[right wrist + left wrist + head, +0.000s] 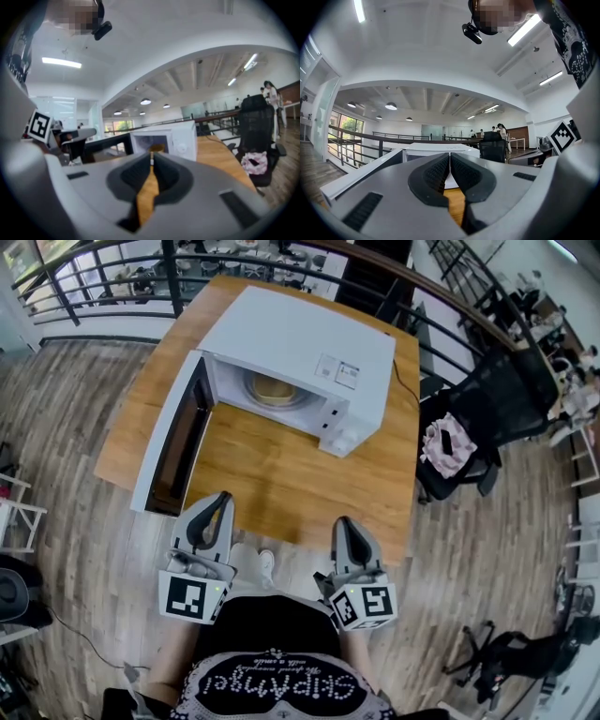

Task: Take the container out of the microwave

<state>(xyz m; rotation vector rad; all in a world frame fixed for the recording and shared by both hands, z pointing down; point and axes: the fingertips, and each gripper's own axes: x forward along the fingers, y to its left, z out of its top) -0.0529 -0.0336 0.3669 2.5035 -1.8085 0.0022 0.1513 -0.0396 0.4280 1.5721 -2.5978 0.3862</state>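
Note:
A white microwave (300,343) stands on a wooden table (272,474), its door (173,432) swung wide open to the left. Inside, a round tan container (274,388) sits on the turntable; the right gripper view also shows the container (157,148) in the open cavity. My left gripper (221,498) hovers at the table's near edge, just in front of the door, shut and empty, its pads (440,171) pressed together. My right gripper (343,523) hangs level with it to the right, tips touching (152,157), holding nothing. Both point toward the microwave (436,150) and are well short of it.
A black office chair (459,446) with a pink cloth on its seat stands right of the table. A dark railing (94,268) runs behind the table. A cable (405,385) trails off the table's right side. Bare tabletop lies between the grippers and the microwave.

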